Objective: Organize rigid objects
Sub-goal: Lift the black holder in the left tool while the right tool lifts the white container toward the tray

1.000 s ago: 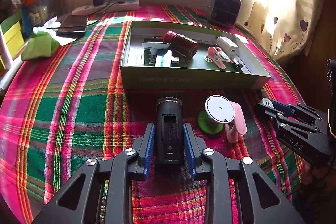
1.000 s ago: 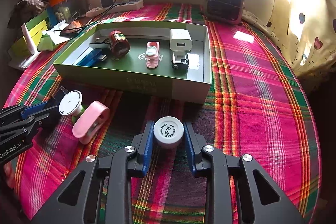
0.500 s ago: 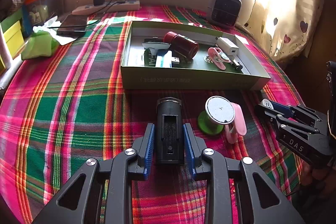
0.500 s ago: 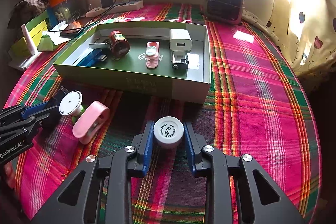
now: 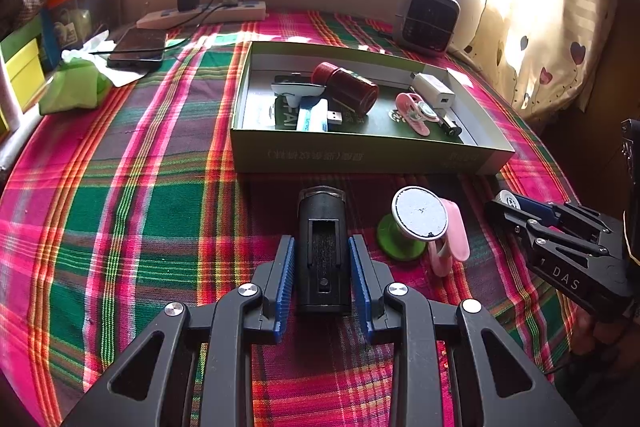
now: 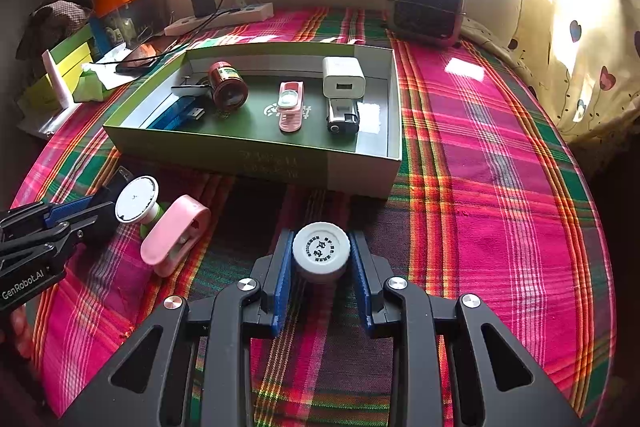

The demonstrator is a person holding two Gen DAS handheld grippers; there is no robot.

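1. Left wrist view: your left gripper (image 5: pixel 322 269) is closed narrow on the black torch-like device (image 5: pixel 322 251), blue pads pressing both its long sides. It lies lengthwise along the fingers, just in front of the green box (image 5: pixel 372 157), on the plaid cloth (image 5: pixel 140 219).
2. Same view: the round mirror on a green base (image 5: pixel 418 217) and the pink clip (image 5: pixel 450 239) sit just right of the device, touching each other. Swing right as you lift and you could knock them.
3. Same view: the box already holds a red jar (image 5: pixel 346 87), a white charger (image 5: pixel 434 91) and other small pieces. Its left front floor is crowded, so a long device dropped there may land on top of something.
4. Right wrist view: your right gripper (image 6: pixel 322 265) is clamped narrow on the white bottle cap (image 6: pixel 321 253), seen from above. The hold sits on the round cap, so the bottle could twist or slip when tilted.
5. Same view: the box's near wall (image 6: pixel 280 167) stands directly ahead. Move forward without rising first and the bottle would strike it.
6. Same view: both loads head for one box, and the left gripper (image 6: pixel 60 223) is near; crossing paths risks a collision.
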